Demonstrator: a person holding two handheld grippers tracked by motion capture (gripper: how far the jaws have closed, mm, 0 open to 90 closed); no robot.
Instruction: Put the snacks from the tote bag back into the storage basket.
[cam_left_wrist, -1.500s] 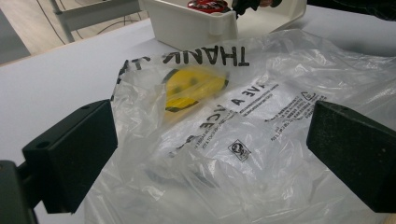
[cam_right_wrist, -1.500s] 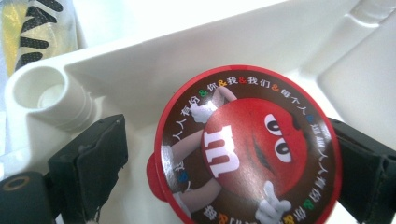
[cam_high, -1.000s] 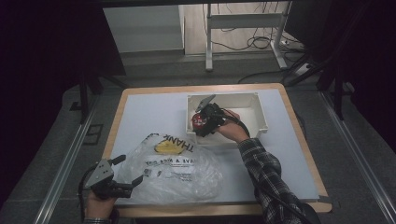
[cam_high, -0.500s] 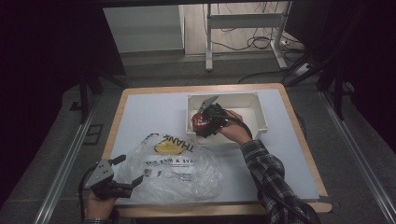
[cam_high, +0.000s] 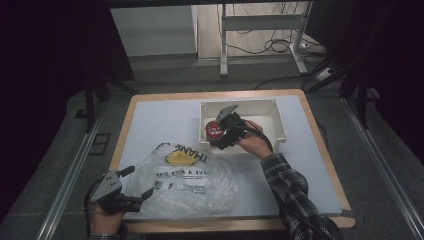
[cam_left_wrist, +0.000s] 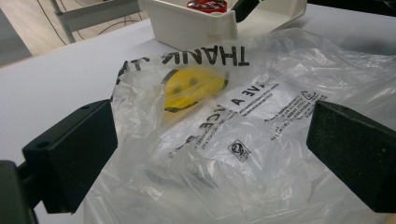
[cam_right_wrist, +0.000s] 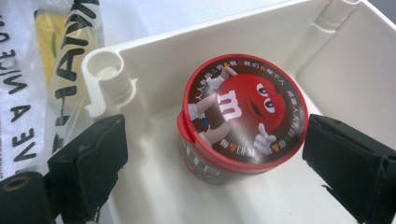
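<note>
Both pairs of jaws stood open. Those of the right gripper (cam_right_wrist: 215, 158) flanked a red-lidded tub (cam_right_wrist: 240, 116), one on each side with a gap to each, and gripped nothing. Those of the left gripper (cam_left_wrist: 210, 154) were spread wide above a clear bag (cam_left_wrist: 243, 140) and held nothing.

Against the frames from a second and half a second before, little differed. The right gripper (cam_high: 226, 131) sat at the same place in the white bin (cam_high: 277, 117), perhaps a touch lower toward the tub (cam_high: 215, 130); the left gripper (cam_high: 131, 182) rested as before at the table's (cam_high: 160, 120) near left corner. Tub, bin and bag (cam_high: 192, 175) had not moved.

The tub stood upright in the bin's left part, close to the corner post nearest the bag, its axis vertical and its round lid facing up. The lid bore a red cartoon candy figure with a white "m", ringed by small print too fine to read.

The bin lay with its long side across the table, toward the far right. The bag lay crumpled in front of it, just beside its near left corner, printed with "THANK" and a yellow smiley; in the left gripper view the lettering read upside down. Whether anything was inside the bag I could not tell.
</note>
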